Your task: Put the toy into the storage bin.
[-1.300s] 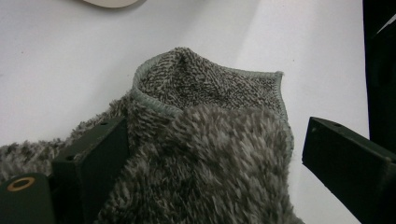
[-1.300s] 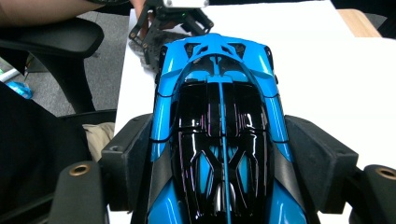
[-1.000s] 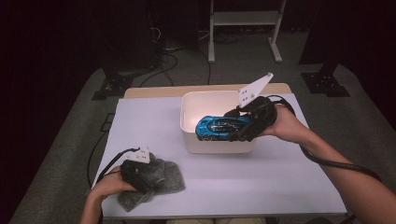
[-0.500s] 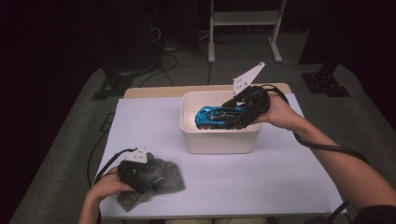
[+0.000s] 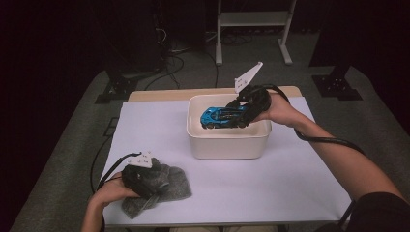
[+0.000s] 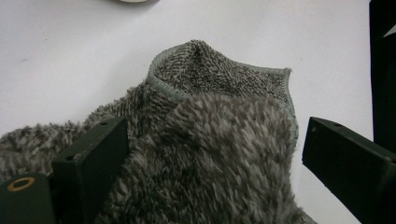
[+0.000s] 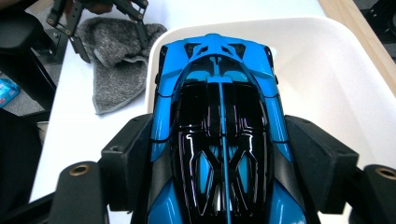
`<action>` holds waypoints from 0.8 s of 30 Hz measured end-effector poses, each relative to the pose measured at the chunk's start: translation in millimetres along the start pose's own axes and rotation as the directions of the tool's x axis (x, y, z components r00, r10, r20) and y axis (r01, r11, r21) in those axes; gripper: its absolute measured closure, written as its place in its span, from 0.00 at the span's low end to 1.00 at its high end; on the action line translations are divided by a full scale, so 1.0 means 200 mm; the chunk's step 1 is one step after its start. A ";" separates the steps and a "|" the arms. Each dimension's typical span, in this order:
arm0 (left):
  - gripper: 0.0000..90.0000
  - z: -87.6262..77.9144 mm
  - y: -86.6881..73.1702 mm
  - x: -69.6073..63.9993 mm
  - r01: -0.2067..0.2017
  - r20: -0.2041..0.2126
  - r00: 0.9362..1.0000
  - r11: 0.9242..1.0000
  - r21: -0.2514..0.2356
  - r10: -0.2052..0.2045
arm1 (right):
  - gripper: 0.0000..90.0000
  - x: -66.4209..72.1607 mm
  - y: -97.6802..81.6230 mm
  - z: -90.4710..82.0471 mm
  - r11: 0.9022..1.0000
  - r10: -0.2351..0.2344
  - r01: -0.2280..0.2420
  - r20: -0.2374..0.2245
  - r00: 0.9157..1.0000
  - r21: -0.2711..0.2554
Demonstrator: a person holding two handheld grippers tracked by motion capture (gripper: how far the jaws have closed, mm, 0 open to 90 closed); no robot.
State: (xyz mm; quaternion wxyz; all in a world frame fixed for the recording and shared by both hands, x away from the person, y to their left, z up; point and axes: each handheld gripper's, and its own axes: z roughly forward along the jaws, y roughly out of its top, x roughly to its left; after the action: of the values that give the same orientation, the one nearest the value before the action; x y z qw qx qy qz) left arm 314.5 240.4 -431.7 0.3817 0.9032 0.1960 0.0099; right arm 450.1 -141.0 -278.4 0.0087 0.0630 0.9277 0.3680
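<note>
Overhead forward-down; both gripper views close, sharing grey cloth.

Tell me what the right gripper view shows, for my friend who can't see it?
A shiny blue and black toy car is clamped between the right gripper's two black jaws, above a white tub. A grey towel lies on the table behind.

A glossy blue-and-black toy car hangs level over the white tub (roof up). A fuzzy grey cloth lies crumpled at the table's near left corner.
</note>
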 end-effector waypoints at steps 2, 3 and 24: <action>0.08 0.00 0.00 0.00 0.002 -0.001 1.000 1.000 -0.001 -0.002 | 0.29 -0.02 0.00 0.02 1.000 0.005 -0.005 -0.003 1.000 0.008; 0.07 0.00 0.00 0.00 0.003 -0.001 1.000 1.000 -0.001 -0.003 | 0.29 -0.02 0.00 0.04 1.000 0.006 -0.006 -0.004 1.000 0.012; 0.07 0.00 0.00 -0.01 -0.002 0.006 1.000 1.000 0.006 0.002 | 0.29 -0.10 -0.04 0.25 0.996 0.035 -0.032 -0.030 0.999 0.083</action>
State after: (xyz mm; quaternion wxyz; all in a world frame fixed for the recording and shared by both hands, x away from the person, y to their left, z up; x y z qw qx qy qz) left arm 311.8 240.7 -431.3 0.3795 0.9046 0.1939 0.0071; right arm 472.4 -115.4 -320.5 -0.0147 0.0731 0.9408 0.3305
